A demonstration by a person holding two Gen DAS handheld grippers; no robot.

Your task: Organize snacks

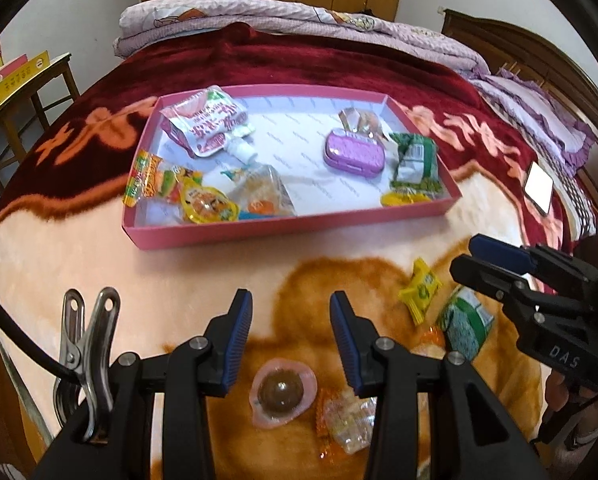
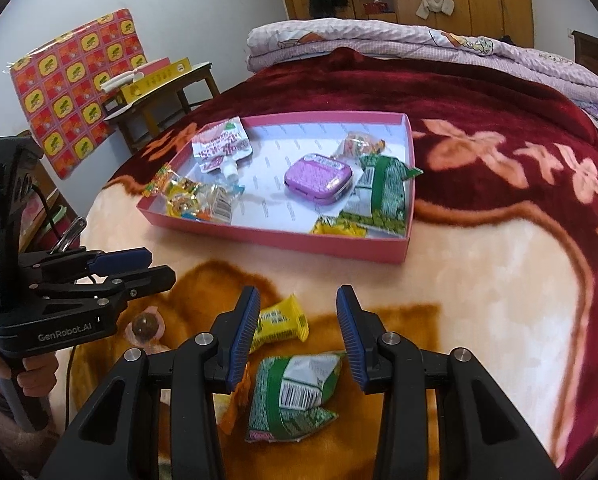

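Lying between right fingers [image 2: 353,340]: green packet [image 2: 295,392], untouched.

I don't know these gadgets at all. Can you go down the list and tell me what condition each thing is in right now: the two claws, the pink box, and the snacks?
left gripper: open, empty.
right gripper: open, empty.
pink tray: on the blanket, partly filled.
purple tin: lid shut, in the tray.
white pouch: capped, in the tray.
green packet: sealed, on the blanket.
yellow candy: wrapped, outside the tray.
jelly cup: sealed, outside the tray.

left gripper [image 1: 292,334] and right gripper [image 2: 298,334] hover side by side, jaws apart, holding nothing.
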